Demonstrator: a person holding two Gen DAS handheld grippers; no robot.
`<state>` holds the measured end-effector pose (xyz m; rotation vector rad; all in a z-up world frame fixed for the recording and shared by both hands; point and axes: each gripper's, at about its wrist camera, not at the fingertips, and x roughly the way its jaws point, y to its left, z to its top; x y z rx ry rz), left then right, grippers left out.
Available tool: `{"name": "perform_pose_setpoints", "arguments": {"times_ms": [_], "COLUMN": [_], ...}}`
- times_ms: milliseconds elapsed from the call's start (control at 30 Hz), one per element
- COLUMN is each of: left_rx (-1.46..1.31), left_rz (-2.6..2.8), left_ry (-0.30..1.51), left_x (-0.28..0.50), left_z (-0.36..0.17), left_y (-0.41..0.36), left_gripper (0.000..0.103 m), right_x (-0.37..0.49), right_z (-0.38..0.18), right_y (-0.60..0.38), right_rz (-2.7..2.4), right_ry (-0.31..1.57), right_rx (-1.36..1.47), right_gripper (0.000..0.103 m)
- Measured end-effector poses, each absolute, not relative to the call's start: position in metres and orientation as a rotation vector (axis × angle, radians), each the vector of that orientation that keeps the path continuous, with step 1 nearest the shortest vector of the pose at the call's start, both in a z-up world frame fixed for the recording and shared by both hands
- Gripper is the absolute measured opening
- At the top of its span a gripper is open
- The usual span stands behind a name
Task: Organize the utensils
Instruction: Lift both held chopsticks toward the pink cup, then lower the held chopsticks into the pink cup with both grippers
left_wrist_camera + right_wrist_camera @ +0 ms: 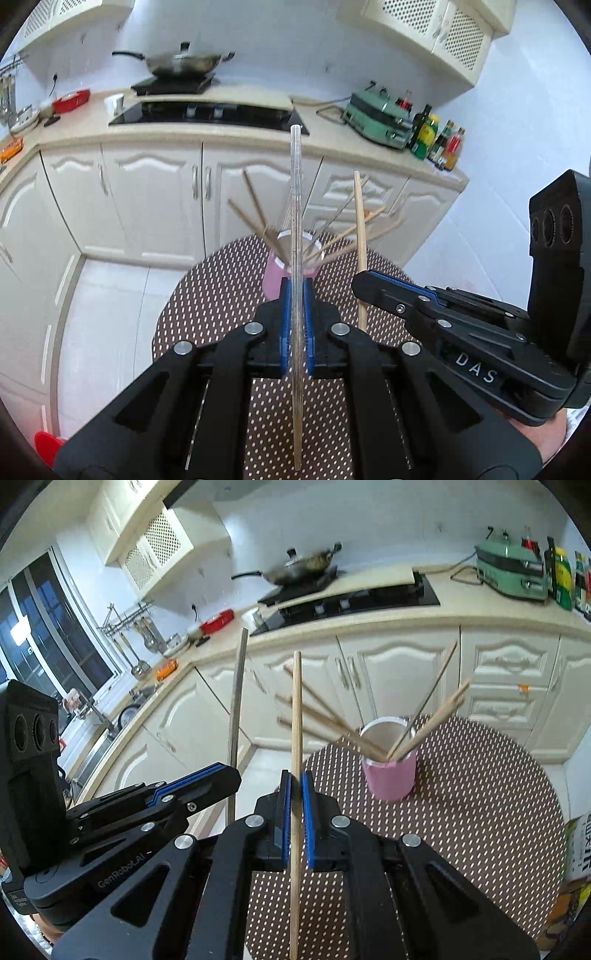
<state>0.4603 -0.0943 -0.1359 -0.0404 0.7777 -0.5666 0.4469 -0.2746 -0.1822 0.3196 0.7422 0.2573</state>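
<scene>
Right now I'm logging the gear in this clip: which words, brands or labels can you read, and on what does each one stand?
"DAS": on the side of the right gripper, seen from the left wrist.
"GenRobot.AI": on the body of the left gripper, seen from the right wrist.
Small label at that gripper's base: too small to read.
Yellow-green package at the table's edge: large characters, cut off and unreadable.
Bottle labels on the counter: too blurred.

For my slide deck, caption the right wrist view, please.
Right gripper clamps an upright wooden chopstick above the dotted table, near a pink cup of chopsticks.
</scene>
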Motion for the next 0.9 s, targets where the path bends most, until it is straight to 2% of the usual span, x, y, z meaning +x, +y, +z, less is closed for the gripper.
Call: {"name": "perform_pose_setpoints", "arguments": {"times_ms": [500, 900], "left_rx": [-0.137, -0.163], "left_rz": [-0.542, -0.490], "left_ry": [0.634, 0.610], "left_x": [0.509, 0.565], "left_z": [-0.105, -0.126], "left_y": [-0.118, -0.157], "left_gripper": [0.007, 0.007], "right_x": [0.484, 0.545], "right_z": [-0.152, -0.171], "right_y": [-0.316, -0.341], "right_rz": [0.218, 0.219], "right_ry": [0.595, 0.553], "right_rx": [0.296, 0.287], "right_gripper": [0.005, 0.005]}}
